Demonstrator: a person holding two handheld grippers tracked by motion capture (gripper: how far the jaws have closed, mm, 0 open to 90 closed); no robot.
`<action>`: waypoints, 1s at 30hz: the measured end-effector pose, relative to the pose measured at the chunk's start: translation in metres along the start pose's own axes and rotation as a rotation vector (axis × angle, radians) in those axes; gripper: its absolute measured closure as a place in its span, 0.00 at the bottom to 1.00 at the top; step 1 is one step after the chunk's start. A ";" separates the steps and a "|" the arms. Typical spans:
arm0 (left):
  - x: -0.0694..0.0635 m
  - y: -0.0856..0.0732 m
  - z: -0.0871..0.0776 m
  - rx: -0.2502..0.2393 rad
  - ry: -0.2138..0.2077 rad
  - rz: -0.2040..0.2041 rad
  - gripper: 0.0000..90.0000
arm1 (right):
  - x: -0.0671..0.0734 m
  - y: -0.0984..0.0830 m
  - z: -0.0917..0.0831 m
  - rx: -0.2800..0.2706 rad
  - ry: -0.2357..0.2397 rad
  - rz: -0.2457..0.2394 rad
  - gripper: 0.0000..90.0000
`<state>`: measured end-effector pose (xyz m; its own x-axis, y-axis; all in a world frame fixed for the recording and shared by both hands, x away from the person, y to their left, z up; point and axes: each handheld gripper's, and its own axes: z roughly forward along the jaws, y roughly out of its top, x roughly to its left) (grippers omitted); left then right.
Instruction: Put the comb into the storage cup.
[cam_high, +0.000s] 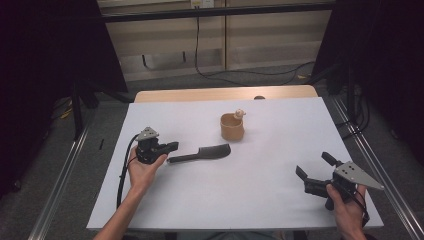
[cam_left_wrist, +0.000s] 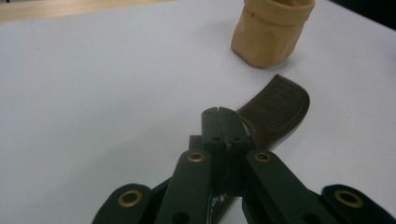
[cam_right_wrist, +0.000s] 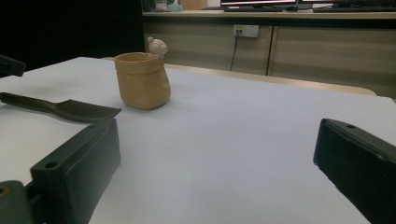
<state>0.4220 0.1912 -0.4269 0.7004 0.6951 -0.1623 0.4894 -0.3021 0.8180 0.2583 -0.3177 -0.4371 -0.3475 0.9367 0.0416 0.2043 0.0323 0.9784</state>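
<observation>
A dark spatula (cam_high: 200, 152) lies flat on the white sheet (cam_high: 250, 200), left of centre, blade toward the right. Behind it stands a tan bag-shaped cup (cam_high: 232, 126) with a small bear figure on its rim. My left gripper (cam_high: 172, 146) hovers by the spatula's handle end, jaws shut with nothing between them. In the left gripper view its closed tips (cam_left_wrist: 219, 112) sit over the handle, with the blade (cam_left_wrist: 278, 109) and cup (cam_left_wrist: 271, 30) beyond. My right gripper (cam_high: 314, 166) rests open at the front right. Between its spread jaws (cam_right_wrist: 217, 140) I see the cup (cam_right_wrist: 141, 79) and spatula (cam_right_wrist: 70, 108).
The white sheet covers a wooden table whose bare edge (cam_high: 225, 93) shows at the back. Metal rails (cam_high: 65, 175) run along both sides. Cables (cam_high: 250, 75) trail on the floor behind.
</observation>
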 end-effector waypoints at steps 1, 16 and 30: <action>0.000 -0.001 0.002 0.026 0.020 0.017 1.00 | 0.000 0.000 0.000 -0.001 0.001 -0.001 0.00; 0.004 -0.008 0.009 0.152 0.054 0.058 1.00 | 0.000 -0.001 0.001 0.013 0.011 -0.008 0.00; -0.002 -0.009 0.011 0.188 0.052 0.087 1.00 | 0.000 -0.001 0.001 0.021 0.016 -0.014 0.00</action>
<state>0.4215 0.1853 -0.4397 0.7190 0.6921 -0.0627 0.5200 -0.4759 0.7093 0.2588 -0.3172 -0.4385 -0.3654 0.9303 0.0311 0.2180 0.0531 0.9745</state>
